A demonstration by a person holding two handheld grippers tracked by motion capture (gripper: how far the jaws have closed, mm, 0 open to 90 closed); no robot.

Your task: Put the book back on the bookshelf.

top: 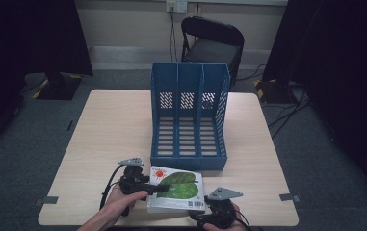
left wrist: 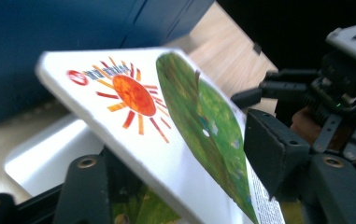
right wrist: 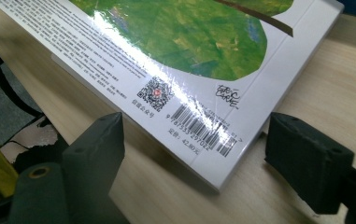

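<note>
A white book (top: 178, 185) with a green leaf and an orange sun on its cover lies at the table's near edge, in front of the blue file holder (top: 189, 115). My left gripper (top: 159, 187) is shut on the book's left edge, one jaw under it and one on the cover (left wrist: 166, 116). That edge is tilted up off a second white book (left wrist: 40, 158) beneath. My right gripper (top: 199, 214) is open at the near right corner. Its jaws stand either side of the barcode corner (right wrist: 203, 130) without touching it.
The three-slot file holder (left wrist: 49, 37) stands upright at the table's (top: 113, 125) middle, its open front facing me. A black folding chair (top: 212, 41) stands beyond the far edge. Cables run over the grey floor on the right.
</note>
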